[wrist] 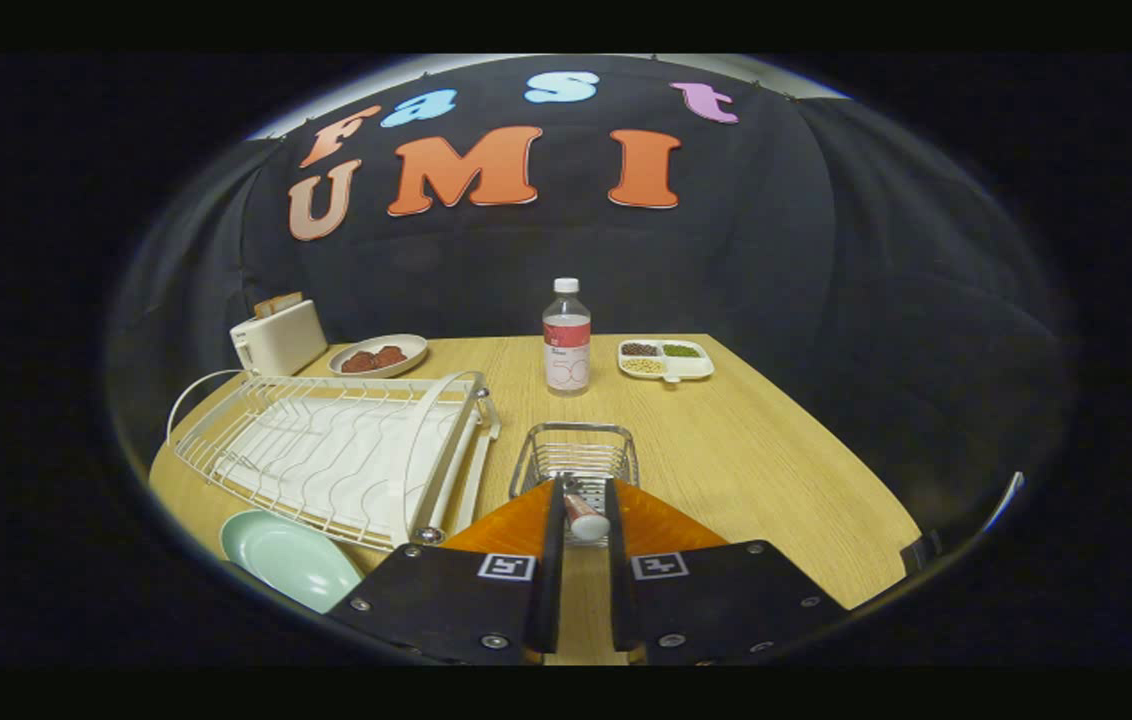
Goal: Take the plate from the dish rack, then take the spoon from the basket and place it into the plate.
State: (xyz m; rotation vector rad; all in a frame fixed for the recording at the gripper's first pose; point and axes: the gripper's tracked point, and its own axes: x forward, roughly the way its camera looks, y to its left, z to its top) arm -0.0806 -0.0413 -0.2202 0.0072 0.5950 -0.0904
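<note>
The tool (581,500) grips the spoon (586,518) between its nearly closed fingers, over the basket (574,455); the plate (291,558) lies to its left on the bench (756,450).

Dim booth, soft overhead light (fisheye bends edges).

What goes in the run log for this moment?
plate: on table, off dish rack | gripper: shut on spoon at basket | spoon not yet in plate
</note>
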